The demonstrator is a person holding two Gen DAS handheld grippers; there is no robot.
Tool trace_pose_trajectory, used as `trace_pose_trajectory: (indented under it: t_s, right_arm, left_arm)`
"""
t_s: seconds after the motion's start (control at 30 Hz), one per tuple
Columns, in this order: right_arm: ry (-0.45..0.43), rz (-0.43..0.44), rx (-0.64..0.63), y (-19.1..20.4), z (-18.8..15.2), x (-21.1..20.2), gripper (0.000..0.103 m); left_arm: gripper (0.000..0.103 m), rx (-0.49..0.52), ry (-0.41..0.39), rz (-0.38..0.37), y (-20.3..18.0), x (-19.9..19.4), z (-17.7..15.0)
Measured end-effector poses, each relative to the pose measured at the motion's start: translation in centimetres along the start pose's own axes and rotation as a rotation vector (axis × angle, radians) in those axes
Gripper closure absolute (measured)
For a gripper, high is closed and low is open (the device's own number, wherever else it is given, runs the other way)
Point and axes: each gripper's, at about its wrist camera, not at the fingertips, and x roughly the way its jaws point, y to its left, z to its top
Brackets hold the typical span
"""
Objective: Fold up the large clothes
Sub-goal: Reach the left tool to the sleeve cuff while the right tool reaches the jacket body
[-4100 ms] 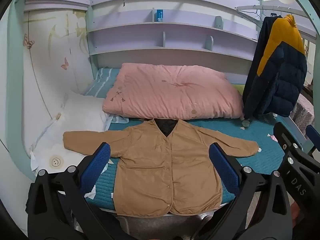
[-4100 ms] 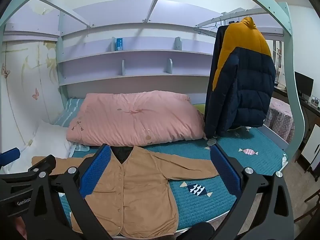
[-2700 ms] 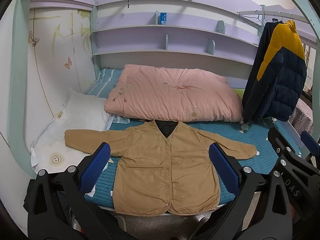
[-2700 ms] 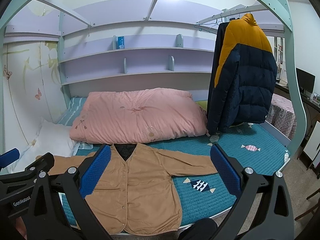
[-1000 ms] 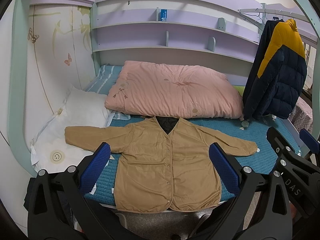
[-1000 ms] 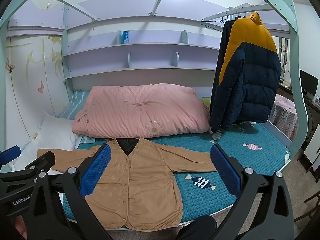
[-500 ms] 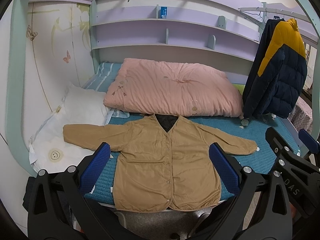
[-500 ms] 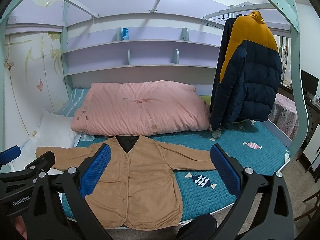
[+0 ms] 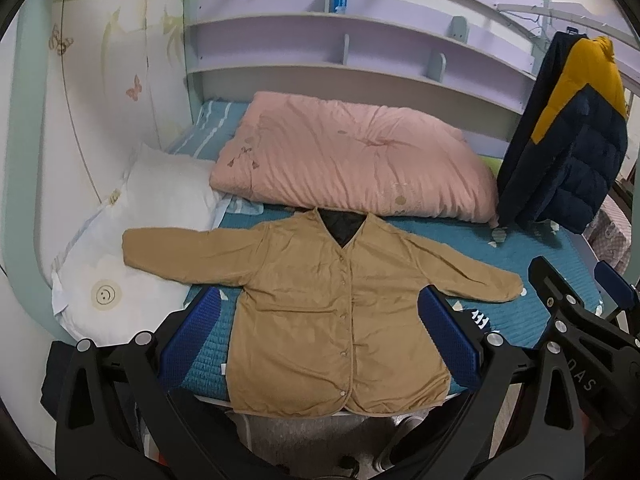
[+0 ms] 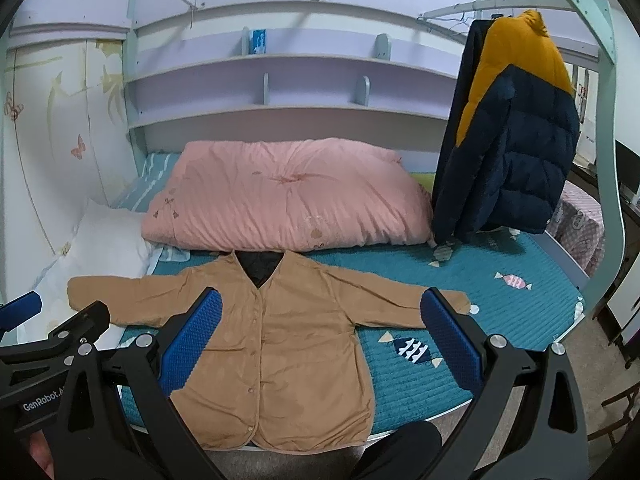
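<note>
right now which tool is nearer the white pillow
Left. The left tool hovers by the bed edge nearer the white pillow; the right tool is farther right.

tan button-front jacket spread flat on the teal quilted bed
sleeves outstretched, left hand-held gripper wide open above its hem, pink duvet behind the collar.

Lilac wall shelves above a teal-covered bed, butterfly-painted wall alongside.
</note>
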Motion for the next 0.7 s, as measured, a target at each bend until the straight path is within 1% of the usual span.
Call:
trace_pose_trajectory:
  t_s: [0.2,0.37,0.7]
  right_arm:
    - [0.063,0.013,-0.037,2.0,0.0,2.9,0.007]
    - [0.127,0.034,-0.073,4.5,-0.1,6.0,0.007]
    - [0.266,0.110,-0.161,11.9,-1.0,13.4,0.007]
  left_arm:
    - [0.005,-0.044,0.059,0.010,2.3,3.2,0.4]
    - [0.005,-0.079,0.125,0.027,4.7,6.3,0.4]
    - [0.005,-0.186,0.261,0.095,11.9,13.2,-0.1]
